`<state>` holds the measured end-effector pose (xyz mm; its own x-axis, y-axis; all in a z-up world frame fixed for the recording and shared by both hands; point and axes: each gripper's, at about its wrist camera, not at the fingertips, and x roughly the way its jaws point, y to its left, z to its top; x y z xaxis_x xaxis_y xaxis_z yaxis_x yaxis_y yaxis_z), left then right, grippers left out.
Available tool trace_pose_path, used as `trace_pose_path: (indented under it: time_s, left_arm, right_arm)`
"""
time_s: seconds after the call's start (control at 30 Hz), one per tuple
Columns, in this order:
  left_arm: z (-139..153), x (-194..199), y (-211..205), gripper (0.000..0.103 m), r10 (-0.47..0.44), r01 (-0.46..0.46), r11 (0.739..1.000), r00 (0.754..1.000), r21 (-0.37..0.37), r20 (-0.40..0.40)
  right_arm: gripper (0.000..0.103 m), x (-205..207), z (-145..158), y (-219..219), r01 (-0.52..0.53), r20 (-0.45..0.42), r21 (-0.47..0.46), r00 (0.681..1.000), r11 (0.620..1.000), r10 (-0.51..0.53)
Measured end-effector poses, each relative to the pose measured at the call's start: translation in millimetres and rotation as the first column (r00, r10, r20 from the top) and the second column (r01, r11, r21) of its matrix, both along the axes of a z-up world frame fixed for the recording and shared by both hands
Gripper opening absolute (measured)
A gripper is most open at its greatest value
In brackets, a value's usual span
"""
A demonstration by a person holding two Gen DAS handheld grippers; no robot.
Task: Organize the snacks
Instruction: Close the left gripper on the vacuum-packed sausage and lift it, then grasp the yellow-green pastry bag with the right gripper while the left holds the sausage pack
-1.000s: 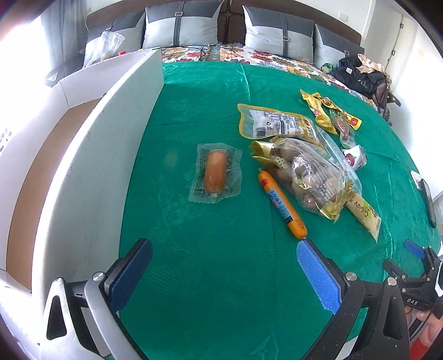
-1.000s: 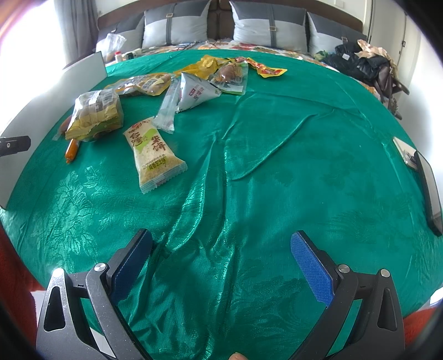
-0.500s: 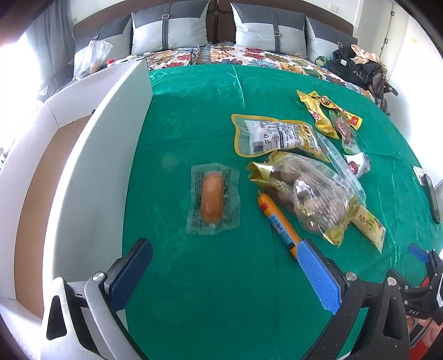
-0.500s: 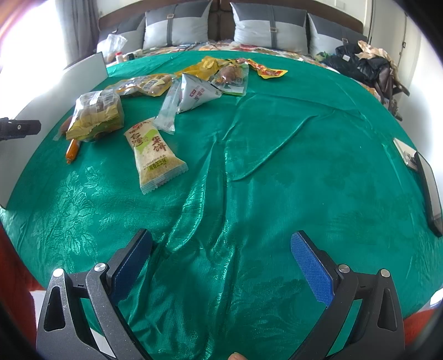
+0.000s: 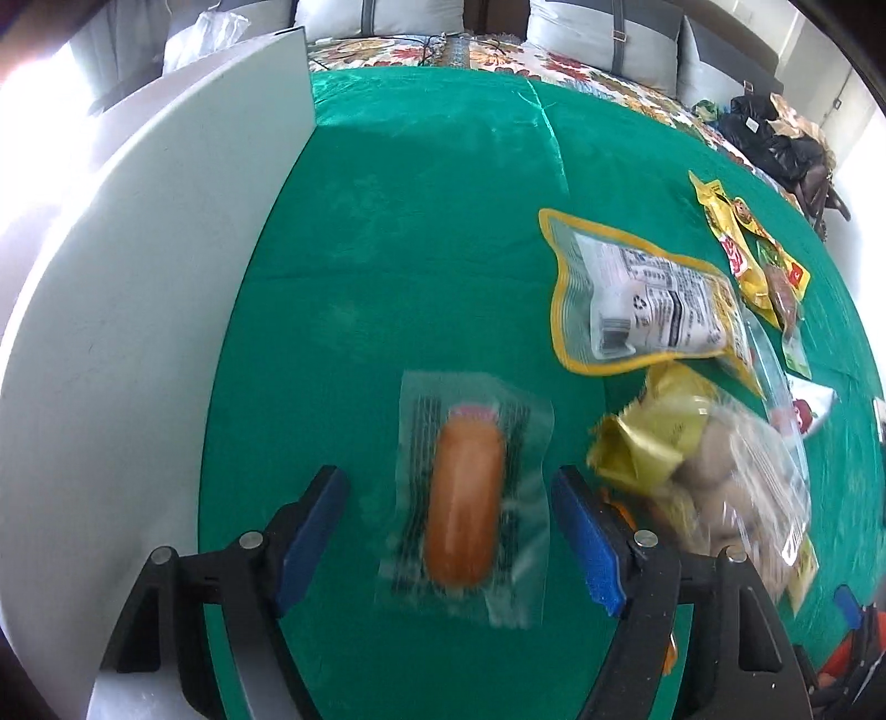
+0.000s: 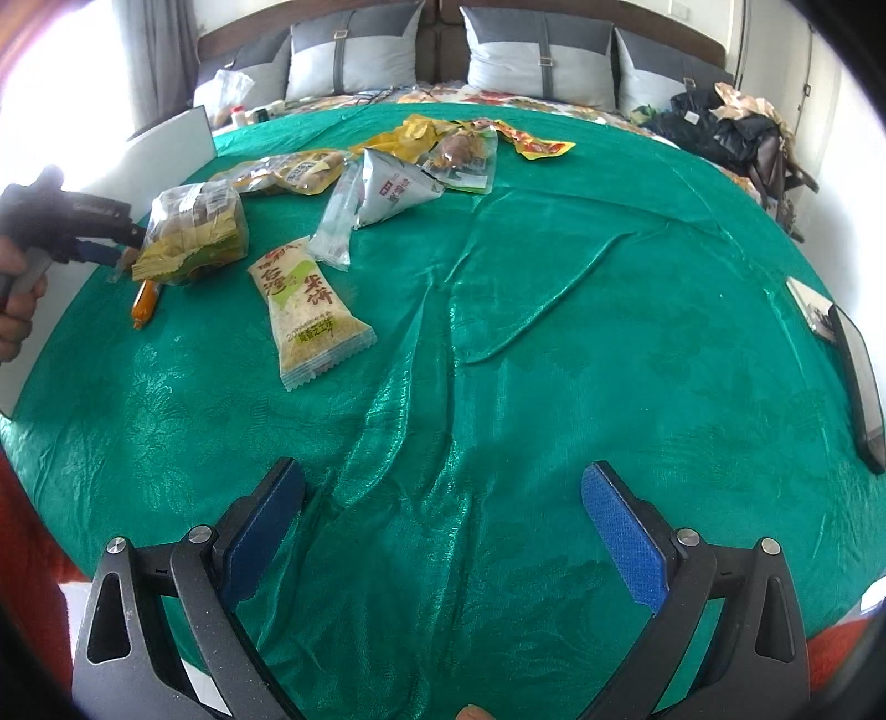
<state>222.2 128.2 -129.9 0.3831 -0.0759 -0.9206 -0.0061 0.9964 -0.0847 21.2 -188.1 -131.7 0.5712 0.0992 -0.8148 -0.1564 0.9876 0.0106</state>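
One sealed sausage pack (image 5: 464,498) lies between the left gripper's (image 5: 448,531) closing jaws.

Room: bedroom. Bed with a dark brown headboard (image 6: 437,22). Grey two-tone pillows (image 6: 354,55) stand in a row against it. Floral bedsheet (image 5: 603,83) shows at the head end. Shiny green patterned cloth (image 6: 554,332), creased, covers most of the bed. Grey curtain (image 6: 160,61) at the left, beside very bright daylight. White wall (image 6: 819,72) at the right. Heap of dark bags and clothing (image 6: 731,133) at the far right of the bed. Clear plastic bag (image 6: 232,88) near the left pillow.
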Motion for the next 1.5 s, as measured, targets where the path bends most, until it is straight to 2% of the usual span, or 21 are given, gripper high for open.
trace_pose_path:
  time_s: [0.03, 0.07, 0.1, 0.27, 0.43, 0.57, 0.63, 0.8, 0.87, 1.03, 1.13, 1.2, 1.3, 1.5]
  left_arm:
    - [-0.2, 1.5, -1.4, 0.071, -0.009, 0.009, 1.0, 1.0, 0.014, 0.005]
    - [0.2, 1.9, -2.2, 0.057, -0.017, 0.016, 0.999, 1.0, 0.029, 0.012]
    - [1.5, 1.1, -3.9, 0.052, -0.026, 0.025, 0.998, 0.999, 0.059, 0.021]
    - [5.1, -15.8, 1.4, 0.045, -0.022, 0.02, 0.997, 0.999, 0.079, 0.025]
    - [7.1, -61.3, 5.1, 0.045, 0.015, -0.015, 0.997, 1.0, 0.08, 0.004]
    - [3.8, -93.0, 0.1, 0.052, 0.001, 0.0, 0.999, 1.0, 0.04, -0.011]
    - [2.7, -101.0, -2.3, 0.054, -0.013, 0.013, 0.999, 1.0, 0.044, 0.0]
    - [-1.9, -107.1, 2.9, 0.076, -0.01, 0.01, 0.998, 1.0, 0.067, 0.003]
    - [-3.3, -107.8, 6.6, 0.08, -0.006, 0.006, 0.997, 1.0, 0.074, 0.003]
    - [-4.8, -112.2, 7.2, 0.08, -0.023, 0.021, 0.997, 1.0, 0.079, 0.018]
    - [-3.0, -117.8, 6.2, 0.072, -0.034, 0.032, 0.997, 0.999, 0.074, 0.026]
    - [-0.3, -121.5, 2.6, 0.052, -0.058, 0.055, 0.996, 0.998, 0.076, 0.038]
    - [2.2, -129.0, -3.1, 0.044, -0.085, 0.08, 0.992, 0.995, 0.093, 0.047]
    - [5.2, -143.9, -5.6, 0.041, -0.085, 0.079, 0.995, 0.993, 0.067, 0.087]
  right_arm:
    - [0.102, -0.3, -0.2, -0.2, 0.0, 0.0, 0.0, 1.0, 1.0, 0.0]
    - [0.102, -0.2, -0.1, -0.1, 0.0, 0.0, 0.0, 1.0, 1.0, 0.0]
    - [0.102, -0.5, -0.4, -0.5, 0.0, 0.0, 0.0, 1.0, 1.0, 0.0]
    - [0.102, 0.1, -0.3, -0.1, 0.0, 0.0, 0.0, 1.0, 1.0, 0.0]
    - [0.102, 0.0, -0.2, -0.5, 0.001, 0.003, -0.001, 1.0, 1.0, -0.001]
    - [0.102, 0.3, -0.6, -0.9, 0.001, 0.003, -0.003, 1.0, 1.0, -0.001]
    - [0.102, 0.1, -0.5, -1.0, 0.001, 0.004, -0.003, 1.0, 1.0, -0.001]
    - [0.102, 0.6, -0.3, -1.1, 0.0, 0.011, -0.003, 1.0, 1.0, 0.0]
    - [0.102, -0.1, -0.5, -1.4, 0.0, 0.015, -0.003, 1.0, 1.0, 0.0]
    - [0.102, -1.1, -0.7, -1.4, 0.003, 0.021, -0.002, 1.0, 1.0, -0.003]
    - [0.102, -2.9, -0.6, -2.3, 0.004, 0.025, -0.001, 1.0, 1.0, -0.004]
    - [0.102, -3.4, -0.7, -2.0, 0.01, 0.028, -0.001, 1.0, 1.0, -0.01]
    - [0.102, -3.1, -0.7, -1.5, 0.016, 0.03, -0.002, 0.999, 1.0, -0.016]
    - [0.102, -4.8, -0.7, -1.9, 0.016, 0.035, -0.001, 0.999, 1.0, -0.016]
